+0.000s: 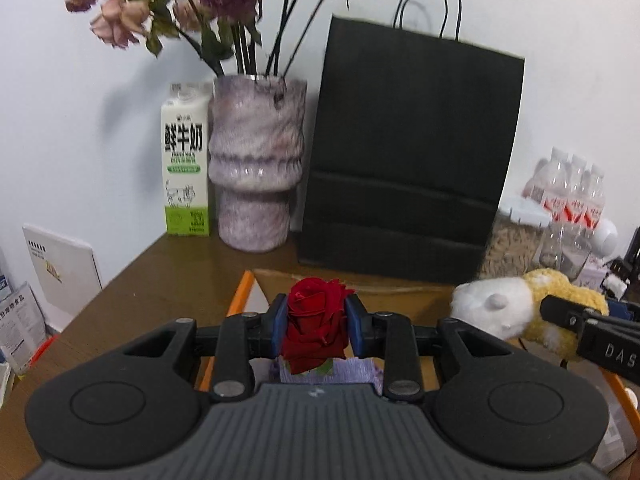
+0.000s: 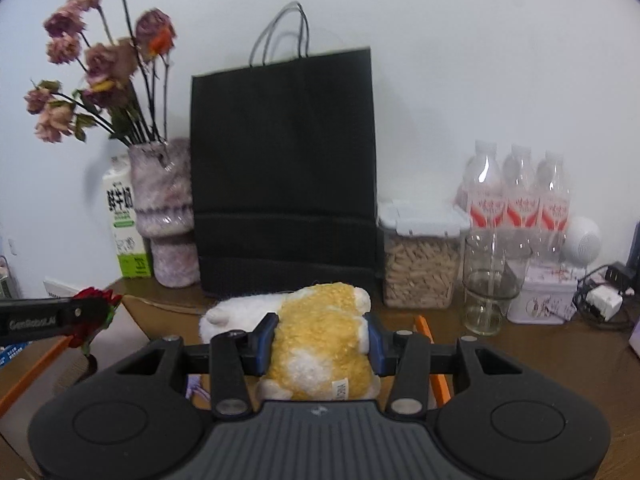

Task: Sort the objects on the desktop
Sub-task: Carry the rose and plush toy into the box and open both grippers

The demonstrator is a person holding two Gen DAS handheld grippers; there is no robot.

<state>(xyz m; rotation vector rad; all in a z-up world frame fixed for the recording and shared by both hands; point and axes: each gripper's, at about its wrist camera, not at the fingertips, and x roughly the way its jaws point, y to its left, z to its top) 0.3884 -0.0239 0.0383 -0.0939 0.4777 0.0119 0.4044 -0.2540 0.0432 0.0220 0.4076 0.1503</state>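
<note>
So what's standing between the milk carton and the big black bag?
The marbled vase of dried flowers stands between the milk carton and black bag; both wrist views show it.

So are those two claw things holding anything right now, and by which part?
Yes. The left gripper clamps the red rose by its bloom; the right gripper squeezes the yellow-and-white plush toy across its body.

Red rose [image 1: 316, 320] upright; yellow-white plush toy [image 2: 320, 340], perhaps face-down, both aloft.
</note>
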